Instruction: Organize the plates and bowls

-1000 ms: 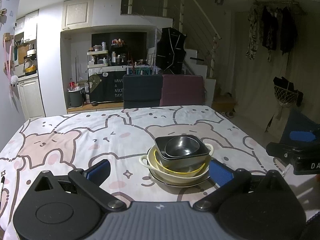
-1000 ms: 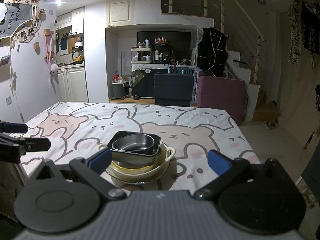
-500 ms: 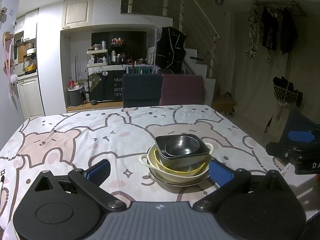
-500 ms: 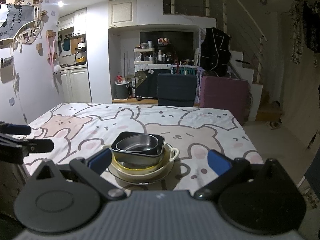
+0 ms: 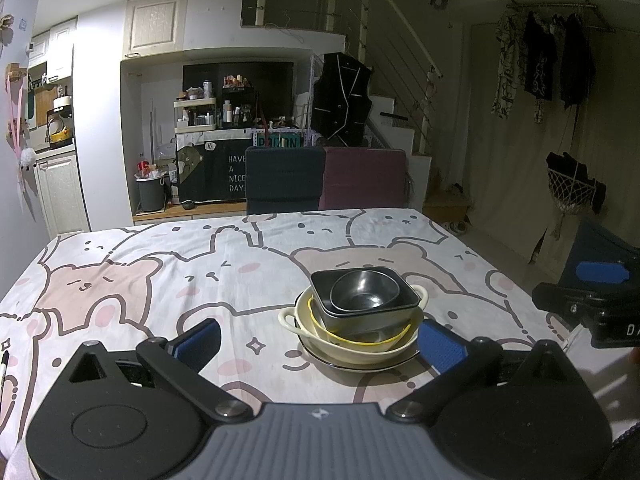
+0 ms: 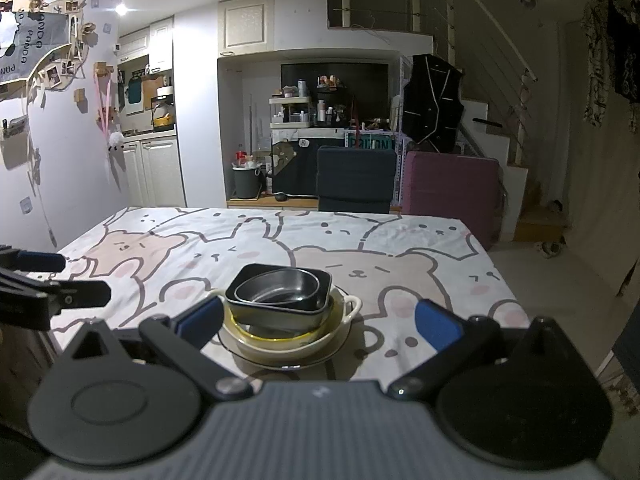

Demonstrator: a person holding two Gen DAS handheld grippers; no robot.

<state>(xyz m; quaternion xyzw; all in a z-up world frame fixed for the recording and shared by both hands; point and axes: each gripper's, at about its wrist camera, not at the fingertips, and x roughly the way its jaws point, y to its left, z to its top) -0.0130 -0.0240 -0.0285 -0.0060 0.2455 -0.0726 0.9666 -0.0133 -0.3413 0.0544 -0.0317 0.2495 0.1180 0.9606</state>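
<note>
Sitting toward the near right of the bench (image 5: 120, 280), the stack has a round steel bowl (image 5: 364, 292) nested in a dark square dish (image 5: 366, 312), inside a yellow-rimmed bowl (image 5: 332, 330), inside a cream two-handled bowl (image 5: 356, 350), all on a flat plate (image 5: 360, 366). The left wrist view shows the steel bowl's whole inside; the right wrist view shows the stack (image 6: 286, 312) lower and from the side. The left gripper (image 5: 318, 340) has its jaws spread wide, empty, just short of the stack. The right gripper (image 6: 318, 320) is likewise wide apart and empty. Each view catches the other gripper at its edge. A bear-print cloth (image 6: 400, 268) covers the bench; two chairs (image 5: 324, 184) stand at the far side.
</note>
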